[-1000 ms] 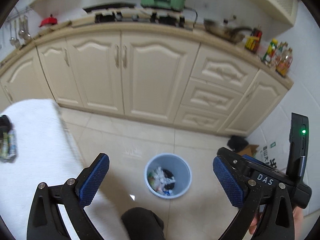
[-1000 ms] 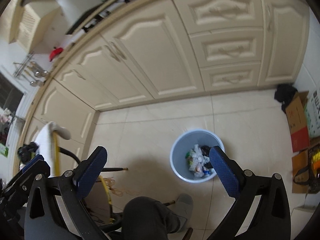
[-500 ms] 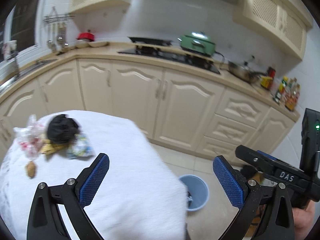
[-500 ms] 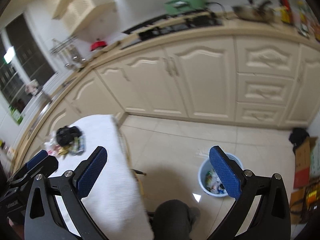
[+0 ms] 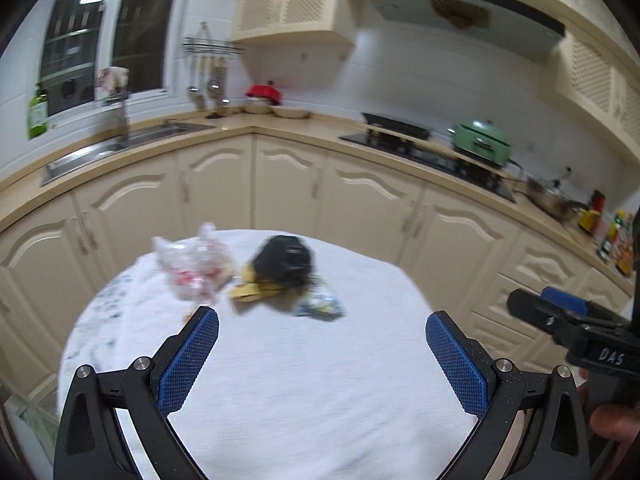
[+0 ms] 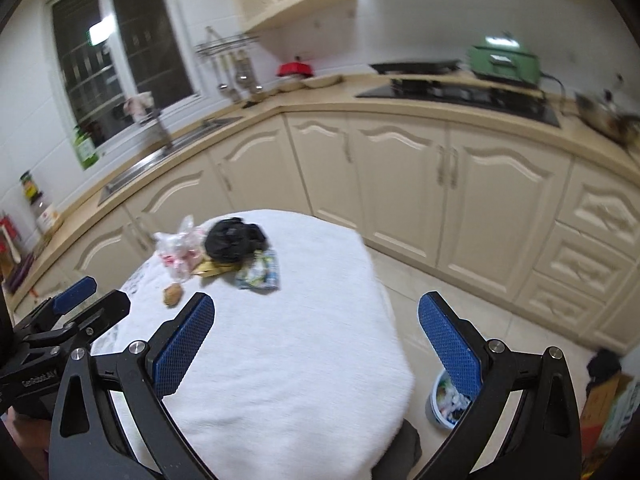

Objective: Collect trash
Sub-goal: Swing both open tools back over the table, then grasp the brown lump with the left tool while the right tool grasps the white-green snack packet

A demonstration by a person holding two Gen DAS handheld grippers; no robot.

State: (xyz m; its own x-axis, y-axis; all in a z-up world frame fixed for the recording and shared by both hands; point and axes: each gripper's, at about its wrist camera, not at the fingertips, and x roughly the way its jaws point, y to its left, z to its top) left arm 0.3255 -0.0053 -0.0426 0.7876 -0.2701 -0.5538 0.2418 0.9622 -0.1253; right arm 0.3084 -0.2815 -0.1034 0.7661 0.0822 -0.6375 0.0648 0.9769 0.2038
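Observation:
A heap of trash lies at the far side of the white-clothed table (image 5: 300, 380) (image 6: 288, 340): a crumpled black bag (image 5: 285, 259) (image 6: 234, 239), a clear plastic bag with red bits (image 5: 194, 266) (image 6: 178, 250), a yellow peel (image 5: 250, 290) (image 6: 214, 269), a printed snack wrapper (image 5: 320, 302) (image 6: 259, 272) and a small brown lump (image 6: 173, 294). My left gripper (image 5: 322, 352) hangs open and empty over the near part of the cloth. My right gripper (image 6: 316, 340) is open and empty too, over the table's right side. A light blue trash bin (image 6: 448, 402) with litter stands on the floor, right of the table.
Cream kitchen cabinets (image 5: 360, 208) (image 6: 460, 192) curve behind the table, with a sink (image 5: 116, 148), a hob and a green pot (image 5: 480, 140) on the counter. Cardboard boxes (image 6: 608, 412) sit on the floor at the right. A person's hand (image 5: 612, 420) holds the other gripper.
Both views have swung up from the floor and bin to the table. The trash heap has come into the middle of both views; both grippers stay open.

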